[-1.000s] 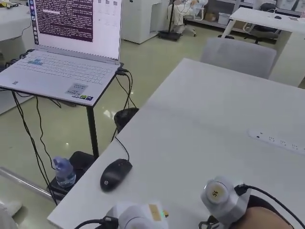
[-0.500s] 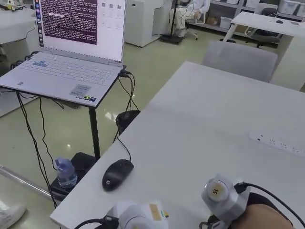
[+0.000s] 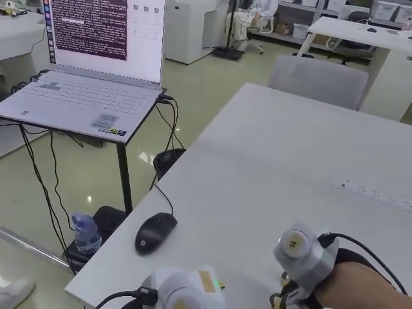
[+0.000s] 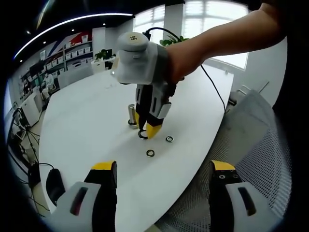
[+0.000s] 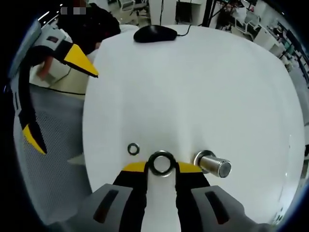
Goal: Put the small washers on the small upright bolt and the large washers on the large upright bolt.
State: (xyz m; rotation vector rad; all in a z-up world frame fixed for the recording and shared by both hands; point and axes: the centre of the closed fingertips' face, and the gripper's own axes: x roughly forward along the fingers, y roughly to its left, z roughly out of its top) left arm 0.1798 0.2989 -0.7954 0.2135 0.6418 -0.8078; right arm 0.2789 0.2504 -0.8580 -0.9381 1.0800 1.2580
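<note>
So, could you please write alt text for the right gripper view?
The right gripper grips a large washer over a white table, beside an upright bolt. A small washer lies nearby, a mouse sits at the far edge, and the left gripper, open, is at the left.

A mouse [image 3: 155,233] and power strip [image 3: 373,192] lie on the white table [image 3: 270,154].

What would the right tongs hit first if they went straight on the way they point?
Probably the bare white tabletop: the right tongs, shut on a dark metal ring washer, point down beside the steel upright bolt, not over it.
</note>
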